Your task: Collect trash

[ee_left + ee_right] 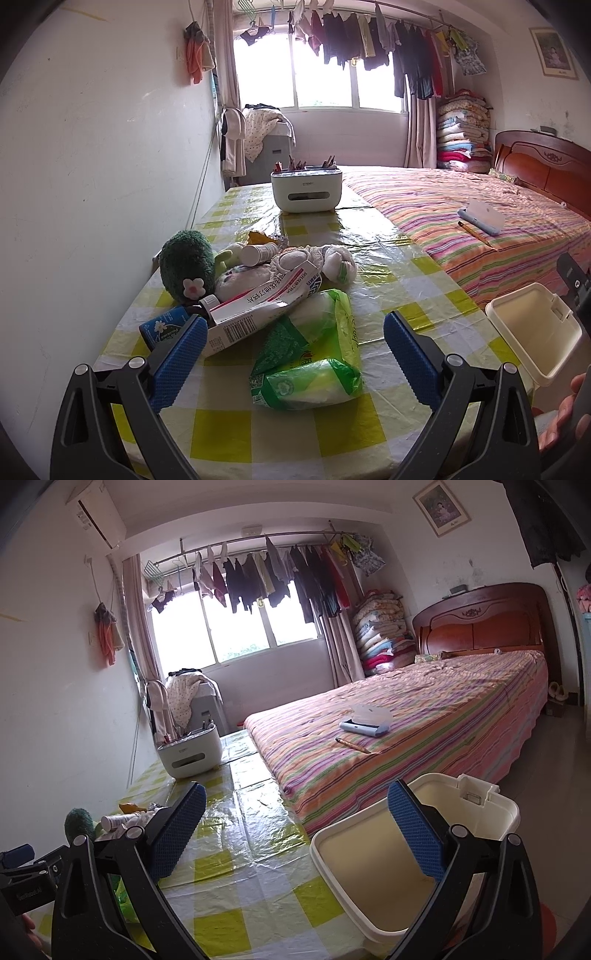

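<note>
Left wrist view: cream bin [532,332] cut off at right edge by dark gear; its base hidden. A hand [565,413] at lower right only partly in frame. Dark bottle [201,308] mostly hidden behind medicine box [258,310]; label unreadable. Blue can [162,326] partly behind left finger pad. Plush toy [240,275] buried under the box, shape unclear.

Right wrist view: the pile at near left is largely blocked by the finger; white bottle [114,821] print too small to read. Bin's near corner hidden behind the right finger.

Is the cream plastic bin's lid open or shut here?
Open. The cream plastic bin shows its bare interior, nothing visible inside, with the hinged lid tilted back.
</note>
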Tool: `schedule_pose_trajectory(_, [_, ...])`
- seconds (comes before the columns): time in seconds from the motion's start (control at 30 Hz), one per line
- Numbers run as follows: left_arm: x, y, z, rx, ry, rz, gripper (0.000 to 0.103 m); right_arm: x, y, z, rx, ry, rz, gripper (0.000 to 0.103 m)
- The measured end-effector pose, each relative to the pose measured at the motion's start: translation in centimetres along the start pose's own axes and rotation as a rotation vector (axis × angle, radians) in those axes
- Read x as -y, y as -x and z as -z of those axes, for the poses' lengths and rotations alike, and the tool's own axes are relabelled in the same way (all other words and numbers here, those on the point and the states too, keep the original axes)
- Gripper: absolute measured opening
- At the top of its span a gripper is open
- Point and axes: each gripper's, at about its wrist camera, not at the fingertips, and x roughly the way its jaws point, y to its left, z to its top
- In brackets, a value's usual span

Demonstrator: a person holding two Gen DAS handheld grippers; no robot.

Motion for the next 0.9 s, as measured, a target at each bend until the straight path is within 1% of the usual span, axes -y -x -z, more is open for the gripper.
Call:
schedule_pose_trajectory(0.23, [0.2,0.0,-0.1,-0.004,0.003,0.009,0.094,0.5,0.3,-0.1,0.005,-0.006,0.012,0.097])
schedule_pose_trajectory(0.57, [1.3,-0.1,0.0,-0.004,-0.029,0.018,0.094,0.7,0.3,-0.1,0.003,-0.011,0.016,0.097])
schedule_pose_trajectory(0.9, [0.9,-0.1,0.1,-0.009,-0.022,0.009,0.094,0.5,0.2,-0.2,0.002,-0.005,0.009,0.097])
